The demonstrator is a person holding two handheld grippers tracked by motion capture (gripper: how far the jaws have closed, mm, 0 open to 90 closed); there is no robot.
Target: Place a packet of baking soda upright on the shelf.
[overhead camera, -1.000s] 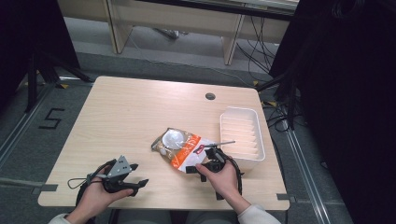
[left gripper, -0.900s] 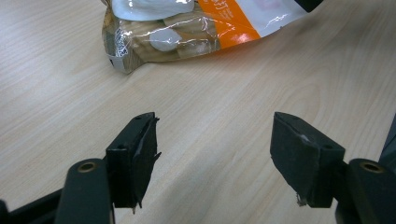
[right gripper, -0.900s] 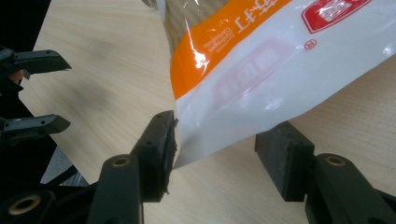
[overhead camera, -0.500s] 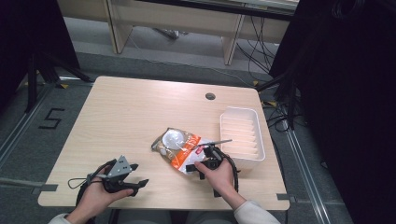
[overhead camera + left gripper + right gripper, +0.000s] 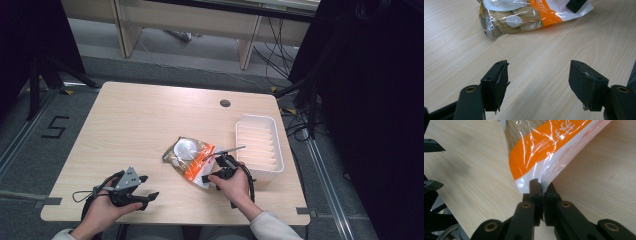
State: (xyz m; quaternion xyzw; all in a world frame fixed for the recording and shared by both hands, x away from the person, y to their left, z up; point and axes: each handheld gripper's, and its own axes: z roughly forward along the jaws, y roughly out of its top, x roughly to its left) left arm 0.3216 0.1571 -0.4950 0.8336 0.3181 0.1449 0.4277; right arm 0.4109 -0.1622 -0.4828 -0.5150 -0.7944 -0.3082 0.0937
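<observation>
Resting left tongs (image 5: 148,187) on near counter (image 5: 140,120) edge, jaws spread, gripping nothing. Am pinching right tongs (image 5: 541,185) on white corner of orange snack bag (image 5: 192,158), lying mid-counter. White ribbed tray (image 5: 258,145) sitting just beyond, at right.

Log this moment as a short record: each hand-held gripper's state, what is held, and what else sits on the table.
left hand-held gripper: open, jaws apart over bare wood, holding nothing
right hand-held gripper: shut on the snack bag's white edge
snack bag: clear and orange, mid-table
white tray: right of the bag
table: light wood
</observation>
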